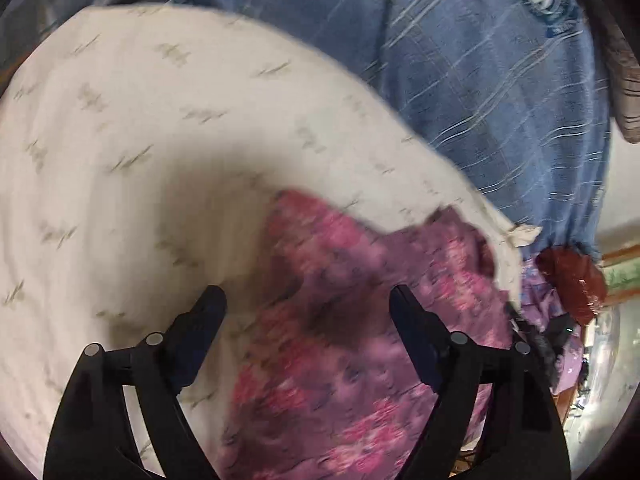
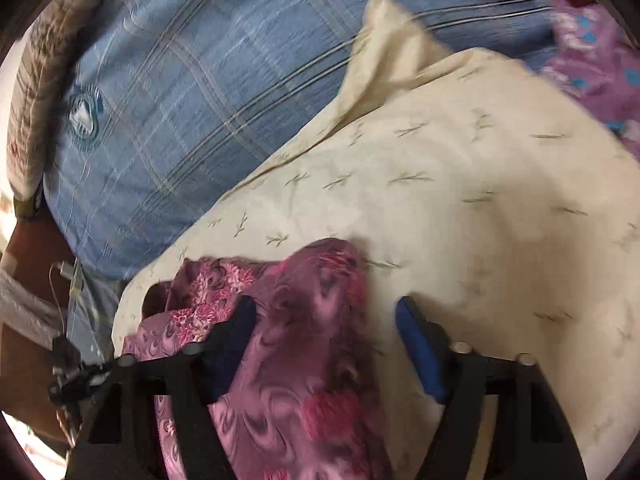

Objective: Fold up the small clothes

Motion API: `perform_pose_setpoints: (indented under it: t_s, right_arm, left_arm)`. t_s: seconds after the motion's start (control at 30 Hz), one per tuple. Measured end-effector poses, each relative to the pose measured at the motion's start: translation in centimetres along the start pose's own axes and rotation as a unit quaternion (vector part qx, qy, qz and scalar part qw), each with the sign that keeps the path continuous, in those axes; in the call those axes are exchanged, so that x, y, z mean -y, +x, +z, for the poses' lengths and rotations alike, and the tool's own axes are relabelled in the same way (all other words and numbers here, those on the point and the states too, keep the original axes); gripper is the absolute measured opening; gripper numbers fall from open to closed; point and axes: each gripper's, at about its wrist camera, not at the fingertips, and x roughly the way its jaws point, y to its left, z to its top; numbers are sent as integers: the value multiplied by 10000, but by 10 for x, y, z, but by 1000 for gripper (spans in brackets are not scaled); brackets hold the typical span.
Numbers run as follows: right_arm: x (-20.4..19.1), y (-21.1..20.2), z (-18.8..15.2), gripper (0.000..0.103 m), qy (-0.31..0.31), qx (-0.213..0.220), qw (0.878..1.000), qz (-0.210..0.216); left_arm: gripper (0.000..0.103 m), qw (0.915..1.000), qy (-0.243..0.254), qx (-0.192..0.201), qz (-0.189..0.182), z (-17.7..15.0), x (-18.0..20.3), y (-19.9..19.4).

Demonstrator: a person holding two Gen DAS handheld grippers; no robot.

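1. Lying on the cream cloth (image 2: 460,184), the pink floral garment (image 2: 304,368) is crumpled, over a blue plaid sheet (image 2: 168,92).
2. Left gripper (image 1: 308,304): fingers spread apart, garment (image 1: 352,340) beneath them, nothing clamped.
3. Right gripper (image 2: 326,316): fingers apart, the garment's fabric between and under the left finger.
4. Both views are blurred.

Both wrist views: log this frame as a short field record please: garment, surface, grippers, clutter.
garment: pink-purple floral fabric piece, crumpled, not folded flat
surface: cream sheet with small leaf print, over a blue plaid bedcover
left gripper: open, above the floral garment, holding nothing
right gripper: open, floral garment lying between its fingers
clutter: purple cloth with blue flowers at the far edge
image quality: motion blur in both views
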Motion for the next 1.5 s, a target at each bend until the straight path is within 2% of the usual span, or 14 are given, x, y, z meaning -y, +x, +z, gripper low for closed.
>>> perform_pose_setpoints:
  t_s: [0.03,0.07,0.1,0.13,0.3,0.43,0.6,0.73,0.9,1.03,1.13,1.2,1.4,1.5]
  right_arm:
    - [-5,2,2,21,-146,-3,9998,-94]
    - [-14,2,4,8,-402,15,9990,-211]
    - [-21,-1,5,7,-570,93,9980,-271]
    - [-28,-10,8,5,-700,242,9969,-246]
    - [-32,-57,29,5,-415,1232,9909,355]
    - [-15,-26,32,5,-228,884,9958,-100]
    - [0,11,18,16,-21,212,9975,-669]
    - [-17,-39,7,26,-276,768,9946,-642]
    - [-43,-102,-39,44,-705,1116,9910,223]
    - [-46,-95,-94,56,-694,887,9929,382]
    - [-28,-61,-124,54,-514,262,9983,38]
    - [-35,-68,-129,53,-650,501,9966,-115]
    - [-84,-113,-151,59,-1094,739,9905,376]
    - [-103,-114,-175,64,-1268,605,9878,671]
  left_arm:
    - [73,9998,16,-7,-186,1,3,1]
    - [42,9992,60,-5,-405,0,8,1]
    - [14,9989,134,4,-446,-1,15,1]
    - [8,9986,249,33,-471,-2,23,0]
    - [8,9941,644,817,-293,6,50,-24]
    - [8,9941,506,823,486,22,43,2]
    - [12,9958,239,476,748,19,35,26]
    - [15,9969,100,636,448,15,36,-12]
    - [56,9953,293,880,-275,-46,37,-83]
    - [60,9945,589,642,-581,-103,34,-93]
    - [60,9987,393,193,-243,-127,18,-61]
    - [50,9998,148,-72,-69,-130,8,-47]
    - [68,9926,-216,661,-991,-153,-6,-116]
    - [73,9870,-619,590,-1361,-173,-18,-111]
